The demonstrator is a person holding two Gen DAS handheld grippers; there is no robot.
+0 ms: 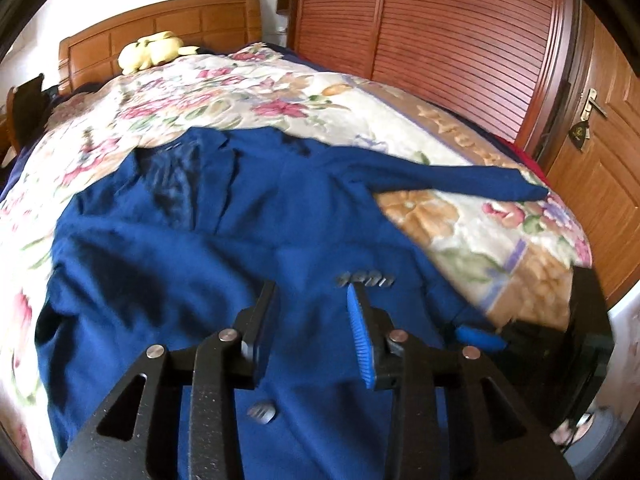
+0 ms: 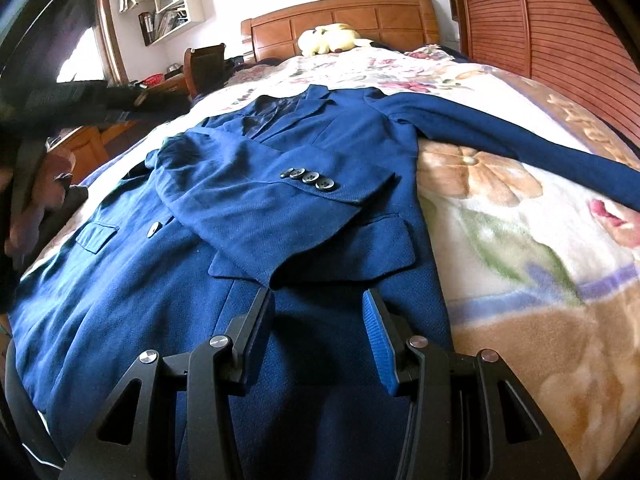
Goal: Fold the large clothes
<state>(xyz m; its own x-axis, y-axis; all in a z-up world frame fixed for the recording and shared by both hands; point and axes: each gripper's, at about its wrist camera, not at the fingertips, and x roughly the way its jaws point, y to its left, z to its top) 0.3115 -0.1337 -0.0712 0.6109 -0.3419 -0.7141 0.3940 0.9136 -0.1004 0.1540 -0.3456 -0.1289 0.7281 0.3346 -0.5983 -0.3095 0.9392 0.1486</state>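
Blue blazer [image 2: 248, 208] lies face-up, one sleeve [image 2: 280, 196] folded across, other outstretched.

No text can be read with certainty in either view. The floral blanket [image 1: 280, 92] has a tan border band [image 1: 460, 136] with large ornamental shapes that may be letters, but they are distorted and not legible. A small dark tag [image 1: 578, 134] hangs under the door handle [image 1: 592, 104]; its pale mark is too small to read.
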